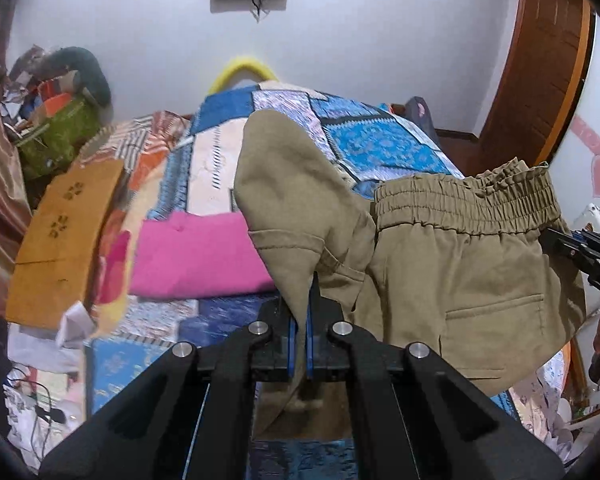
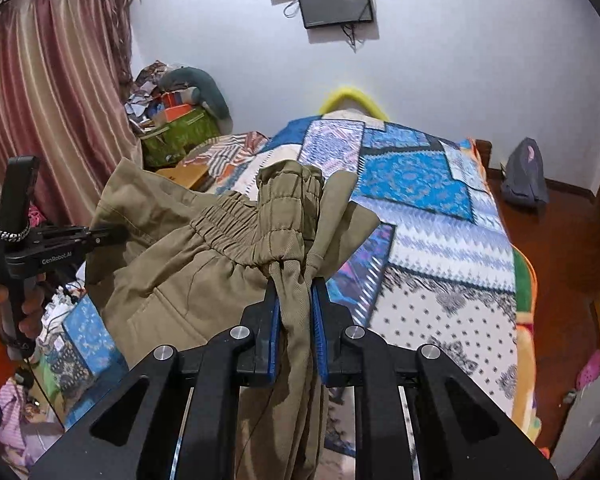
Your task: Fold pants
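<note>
A: Where are the pants (image 1: 440, 264) in the left wrist view?

B: They hang in the air above the bed, from the centre to the right of the frame. The elastic waistband (image 1: 466, 204) is at the right, with a back pocket (image 1: 496, 312) under it. A fold of the khaki cloth goes down into the left gripper (image 1: 300, 320) at the bottom centre; its blue pads are pressed together on this fold.

A: And the right gripper (image 2: 296, 316)?

B: In the right wrist view it is at the bottom centre, and a bunch of cloth just below the gathered waistband passes between its blue pads. They pinch this bunch, with the thick cloth keeping them a little apart. The rest of the pants spreads to the left of the frame, where the left gripper holds their far edge.

A: What is around?

B: Below lies a patchwork bedspread (image 2: 420, 208), mostly blue and white. In the left wrist view a pink folded garment (image 1: 196, 256) lies on it at centre left, near a brown cardboard box (image 1: 64, 240). A dark screen (image 2: 336, 0) hangs on the white wall at the top, and pink striped curtains (image 2: 48, 92) are at the upper left.
</note>
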The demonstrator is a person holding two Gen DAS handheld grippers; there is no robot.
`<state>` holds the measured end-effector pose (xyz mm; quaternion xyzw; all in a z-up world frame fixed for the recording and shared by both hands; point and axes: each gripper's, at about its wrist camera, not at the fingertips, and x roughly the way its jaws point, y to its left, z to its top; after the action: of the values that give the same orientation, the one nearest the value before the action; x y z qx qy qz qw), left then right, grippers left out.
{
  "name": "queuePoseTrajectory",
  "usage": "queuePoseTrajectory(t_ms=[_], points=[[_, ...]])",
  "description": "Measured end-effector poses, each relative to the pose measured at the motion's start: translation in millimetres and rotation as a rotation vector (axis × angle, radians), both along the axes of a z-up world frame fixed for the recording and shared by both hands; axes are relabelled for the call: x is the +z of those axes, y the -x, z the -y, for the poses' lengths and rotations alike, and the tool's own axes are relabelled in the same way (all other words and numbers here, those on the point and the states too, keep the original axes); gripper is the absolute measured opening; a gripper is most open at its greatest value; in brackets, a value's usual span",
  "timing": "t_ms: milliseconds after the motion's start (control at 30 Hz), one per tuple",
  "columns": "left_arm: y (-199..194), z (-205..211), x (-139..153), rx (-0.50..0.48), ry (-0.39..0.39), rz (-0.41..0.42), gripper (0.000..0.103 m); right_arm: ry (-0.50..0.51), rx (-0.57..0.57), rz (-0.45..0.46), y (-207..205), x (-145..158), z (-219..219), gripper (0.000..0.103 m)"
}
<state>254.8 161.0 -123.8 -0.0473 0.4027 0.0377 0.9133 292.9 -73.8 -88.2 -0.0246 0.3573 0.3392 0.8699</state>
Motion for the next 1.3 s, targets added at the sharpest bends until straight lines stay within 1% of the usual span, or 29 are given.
queuePoseTrajectory(t_ms=[133,300,500,633,833,1067,1200,1233,1300], points=[[1,-23,5,0.026,-0.010,0.016,0.002,-0.002,0.024,0.014,-7,3,-27,0.013],[-7,-62,5,0.068,-0.001,0.020,0.002,-0.003,0.055,0.014,-24,-1,-61,0.013],[-26,-111,-1,0.113,-0.011,0.016,0.002,0.022,0.102,0.021,-50,-11,-111,0.013],[-42,-135,-10,0.140,-0.022,0.020,0.002,0.044,0.129,0.032,-62,-16,-140,0.013],[-69,-175,-34,0.175,-0.017,0.005,0.002,0.057,0.152,0.029,-86,-30,-175,0.013],[-96,-208,-71,0.187,0.010,-0.049,0.002,0.093,0.164,-0.014,-107,-64,-202,0.013],[-107,-218,-104,0.176,0.036,-0.125,0.002,0.123,0.164,-0.065,-116,-89,-211,0.013],[-110,-222,-115,0.185,0.031,-0.157,0.002,0.129,0.158,-0.086,-117,-98,-211,0.013],[-115,-228,-130,0.214,0.001,-0.192,0.003,0.143,0.141,-0.105,-120,-110,-212,0.013]])
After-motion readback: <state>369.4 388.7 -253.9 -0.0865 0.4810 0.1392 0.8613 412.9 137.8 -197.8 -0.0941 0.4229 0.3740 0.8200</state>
